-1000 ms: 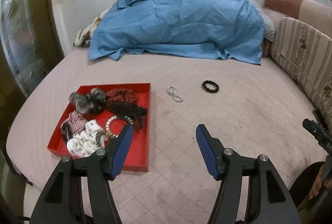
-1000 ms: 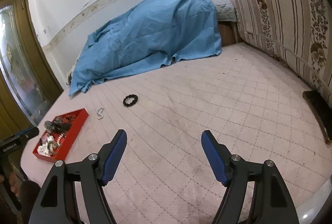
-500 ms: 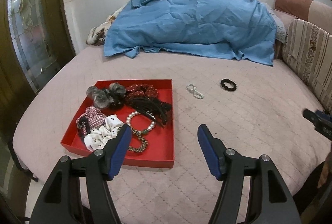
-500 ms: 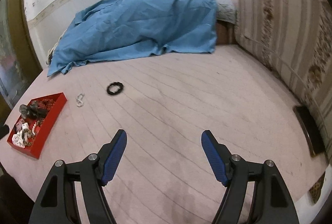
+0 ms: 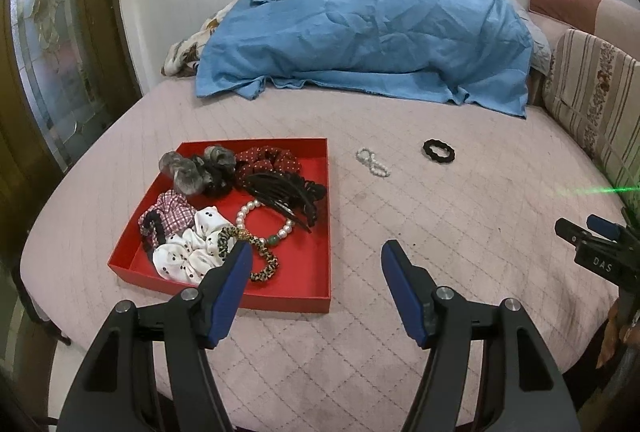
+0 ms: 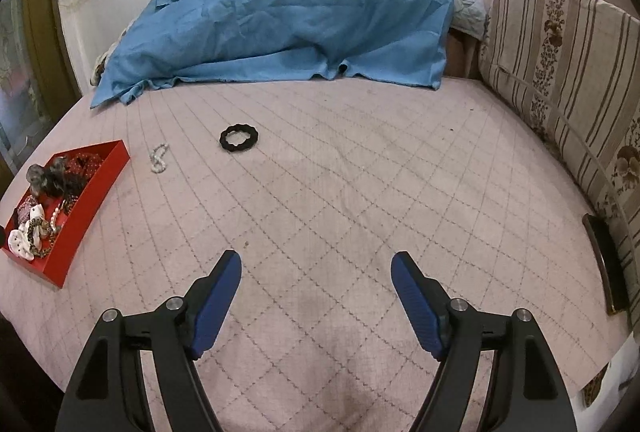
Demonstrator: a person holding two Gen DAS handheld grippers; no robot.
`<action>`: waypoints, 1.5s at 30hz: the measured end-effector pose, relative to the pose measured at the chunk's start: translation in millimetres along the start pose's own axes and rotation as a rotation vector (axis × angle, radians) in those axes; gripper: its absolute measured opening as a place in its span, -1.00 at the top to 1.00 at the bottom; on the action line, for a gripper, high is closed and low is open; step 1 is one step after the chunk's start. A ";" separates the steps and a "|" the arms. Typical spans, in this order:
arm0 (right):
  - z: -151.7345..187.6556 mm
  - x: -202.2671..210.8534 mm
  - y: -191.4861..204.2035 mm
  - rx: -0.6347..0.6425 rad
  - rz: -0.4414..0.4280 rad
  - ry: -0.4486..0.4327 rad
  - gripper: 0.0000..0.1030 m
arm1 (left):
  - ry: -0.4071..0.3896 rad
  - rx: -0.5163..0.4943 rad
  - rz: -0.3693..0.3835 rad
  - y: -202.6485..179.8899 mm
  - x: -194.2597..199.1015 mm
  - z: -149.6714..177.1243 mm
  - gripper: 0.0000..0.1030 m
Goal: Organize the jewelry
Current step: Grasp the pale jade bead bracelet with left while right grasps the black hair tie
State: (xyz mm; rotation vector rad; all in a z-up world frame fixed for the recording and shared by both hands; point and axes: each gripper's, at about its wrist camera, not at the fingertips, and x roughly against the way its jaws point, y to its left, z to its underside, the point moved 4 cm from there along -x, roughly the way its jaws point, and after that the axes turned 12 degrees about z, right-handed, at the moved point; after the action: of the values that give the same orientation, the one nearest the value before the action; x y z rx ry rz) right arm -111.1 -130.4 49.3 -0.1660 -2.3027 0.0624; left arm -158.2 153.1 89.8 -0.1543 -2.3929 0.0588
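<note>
1. My left gripper (image 5: 316,256) is spread wide with nothing in it. It hangs over the pink bed (image 5: 460,216), just above the near right corner of the red tray (image 5: 312,306).
2. My right gripper (image 6: 316,266) is spread wide too, and it holds nothing. It hangs over a bare part of the bed, well apart from the tray.
3. In my left view the tray sits at about 10 o'clock from the left gripper. It is full of hair things and beads.
4. In the tray I see a grey fluffy tie (image 5: 182,168), a red dotted scrunchie (image 5: 266,158), a black clip (image 5: 286,194), a checked scrunchie (image 5: 172,210), a white scrunchie (image 5: 188,256), a pearl bracelet (image 5: 246,216) and a spotted band (image 5: 260,254).
5. The left finger (image 5: 232,284) covers a bit of the spotted band in my view. I cannot tell if they touch.
6. A small bead bracelet (image 5: 373,163) lies on the bed just beside the tray's far right corner, at 12 o'clock from the left gripper.
7. A black hair tie (image 5: 439,151) lies on the bed to the right of the bead bracelet, at about 1 o'clock. They are near but not touching.
8. A blue cloth (image 5: 368,32) lies in a heap at the far side of the bed.
9. A striped cushion (image 6: 560,72) stands at about 2 o'clock in my right view.
</note>
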 end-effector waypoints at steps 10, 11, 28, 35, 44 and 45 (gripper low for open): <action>2.1 -6.2 -1.5 -0.021 -0.038 0.033 -0.58 | 0.010 -0.011 0.004 -1.8 -2.8 -2.2 -0.28; 0.3 -7.5 -1.5 -0.021 -0.046 0.037 -0.58 | 0.012 -0.013 0.010 -3.0 -3.9 -4.8 -0.28; -91.8 -87.7 32.2 0.019 -0.320 0.026 0.09 | 0.157 0.093 0.243 -36.9 -128.8 -113.1 -0.27; -112.6 -157.8 67.6 -0.004 -0.451 0.121 0.19 | 0.283 0.173 0.217 -19.7 -213.4 -116.7 0.30; -122.1 -196.4 101.1 0.075 -0.441 0.112 0.19 | 0.354 0.149 0.127 -16.6 -277.4 -98.3 0.30; -123.2 -197.5 103.8 0.081 -0.437 0.107 0.19 | 0.336 0.135 0.117 -17.7 -277.9 -97.3 0.30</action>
State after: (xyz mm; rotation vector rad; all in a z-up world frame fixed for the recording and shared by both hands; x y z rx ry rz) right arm 121.7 -56.3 -23.0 0.3671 -2.1759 -0.0756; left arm 108.7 99.9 -23.9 -0.2217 -2.0356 0.2308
